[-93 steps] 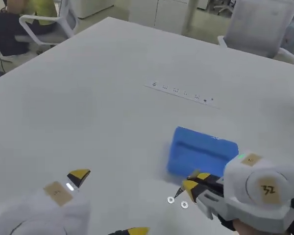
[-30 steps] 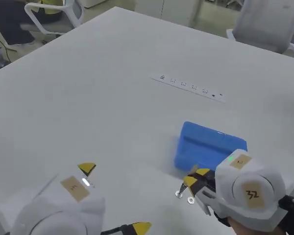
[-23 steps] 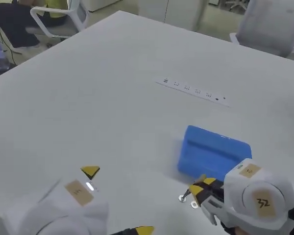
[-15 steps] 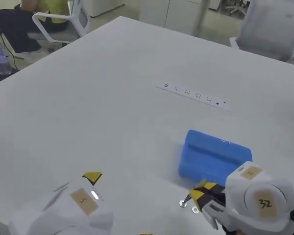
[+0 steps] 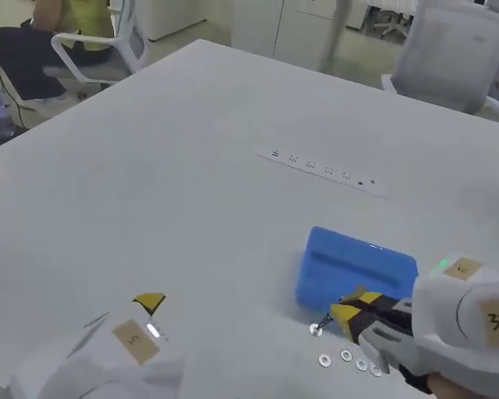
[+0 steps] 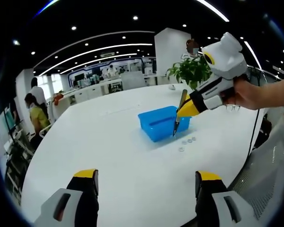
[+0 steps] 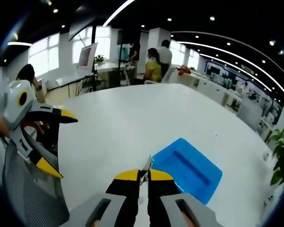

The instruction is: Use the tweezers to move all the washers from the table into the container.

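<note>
The blue container [image 5: 358, 268] stands on the white table [image 5: 191, 191]. My right gripper [image 5: 349, 312] is shut on thin metal tweezers [image 5: 324, 323] just in front of the container's near wall. A small washer [image 5: 316, 331] shows at the tweezers' tip. Several more washers [image 5: 346, 357] lie in a row on the table below it. In the right gripper view, the closed jaws pinch the tweezers [image 7: 146, 165] with the container [image 7: 187, 170] beyond. My left gripper [image 6: 146, 189] is open and holds nothing, low at the left, facing the container [image 6: 163, 122] and the right gripper [image 6: 199, 101].
A strip of flush power sockets [image 5: 316, 169] runs across the table beyond the container. White chairs [image 5: 449, 50] stand at the far edge, and a seated person [image 5: 58, 33] is at the far left. The table's near left corner lies by the left gripper [image 5: 150, 302].
My right gripper has drawn back to the right, so more washers show on the table. The tweezers' tip now stands apart from that row with a washer at it. The left gripper has barely moved.
</note>
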`<state>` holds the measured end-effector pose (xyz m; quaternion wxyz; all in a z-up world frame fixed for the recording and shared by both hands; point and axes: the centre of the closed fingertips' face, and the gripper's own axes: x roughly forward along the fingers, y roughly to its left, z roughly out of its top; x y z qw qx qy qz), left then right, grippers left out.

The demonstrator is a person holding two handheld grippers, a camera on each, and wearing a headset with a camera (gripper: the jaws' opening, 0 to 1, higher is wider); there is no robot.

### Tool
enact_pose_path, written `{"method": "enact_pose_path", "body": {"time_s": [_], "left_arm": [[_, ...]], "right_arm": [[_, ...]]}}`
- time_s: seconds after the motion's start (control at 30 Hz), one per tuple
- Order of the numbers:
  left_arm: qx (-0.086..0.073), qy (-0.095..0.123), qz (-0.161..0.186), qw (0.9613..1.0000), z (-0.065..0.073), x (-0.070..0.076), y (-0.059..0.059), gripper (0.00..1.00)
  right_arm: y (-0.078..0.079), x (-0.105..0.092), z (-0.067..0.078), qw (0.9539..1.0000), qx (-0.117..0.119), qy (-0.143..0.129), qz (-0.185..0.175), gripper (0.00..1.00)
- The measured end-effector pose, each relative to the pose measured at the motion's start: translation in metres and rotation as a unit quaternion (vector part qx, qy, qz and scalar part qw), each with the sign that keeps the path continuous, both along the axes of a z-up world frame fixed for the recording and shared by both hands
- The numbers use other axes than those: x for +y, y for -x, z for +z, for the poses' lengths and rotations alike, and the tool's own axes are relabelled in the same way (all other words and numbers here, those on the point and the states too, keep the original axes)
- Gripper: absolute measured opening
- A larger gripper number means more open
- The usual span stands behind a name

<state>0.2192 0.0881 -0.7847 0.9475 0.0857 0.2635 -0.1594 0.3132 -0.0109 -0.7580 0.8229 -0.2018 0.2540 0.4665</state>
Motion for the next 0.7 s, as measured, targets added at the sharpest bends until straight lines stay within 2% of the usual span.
{"method": "enact_pose_path", "body": {"time_s": [0.17, 0.33, 0.43, 0.7], "left_arm": [[-0.004, 0.010, -0.002, 0.9999, 0.002, -0.002, -0.001, 0.91], [0.004, 0.013, -0.003, 0.9999, -0.002, -0.004, -0.001, 0.96], [0.005, 0.016, -0.004, 0.9999, -0.001, -0.005, 0.000, 0.97], [0.000, 0.017, -0.008, 0.9998, 0.000, -0.006, 0.000, 0.99]], "right_arm": [[-0.009, 0.002, 0.017, 0.9997, -0.014, -0.018, -0.012, 0.01], [-0.030, 0.004, 0.026, 0.9990, -0.035, -0.014, -0.024, 0.02], [-0.040, 0.005, 0.025, 0.9986, -0.040, -0.012, -0.032, 0.02], [-0.062, 0.012, 0.010, 0.9982, -0.045, -0.003, -0.039, 0.02]]}}
